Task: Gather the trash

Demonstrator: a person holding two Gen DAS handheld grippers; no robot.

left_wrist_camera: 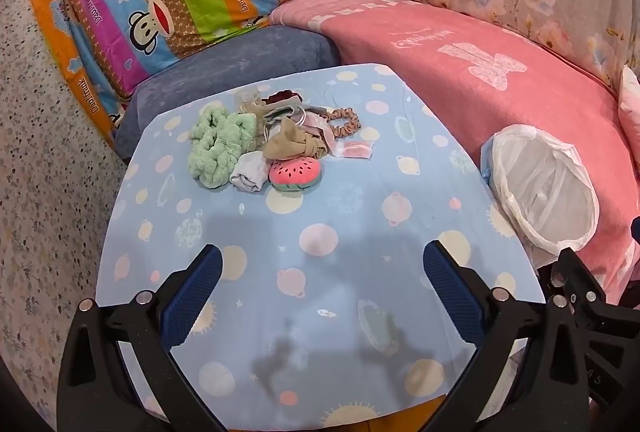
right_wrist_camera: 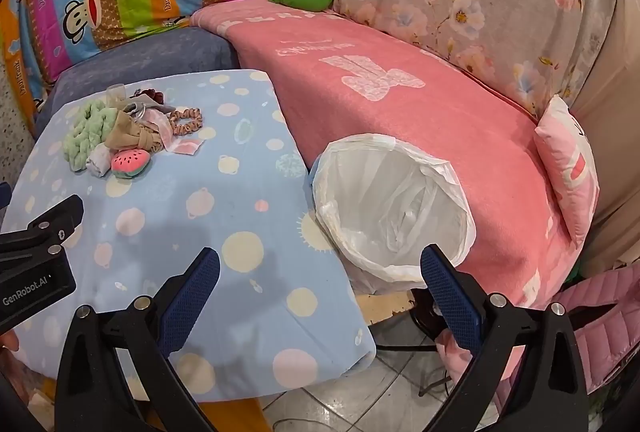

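- On the worktop [left_wrist_camera: 320, 232], a pile of small clutter [left_wrist_camera: 264, 144] lies far from me.
- Beside it stands a bag-lined bin [right_wrist_camera: 392, 216].
- My left hand-held gripper [left_wrist_camera: 322, 264] and right hand-held gripper [right_wrist_camera: 320, 264] gape wide, holding nothing.

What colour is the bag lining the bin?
White, translucent bag; it shows best in the right wrist view.

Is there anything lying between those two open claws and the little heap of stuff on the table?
Nothing visible. Only bare tablecloth lies between the open left gripper and the pile. The same holds for the open right gripper; the lined bin stands off to its side.
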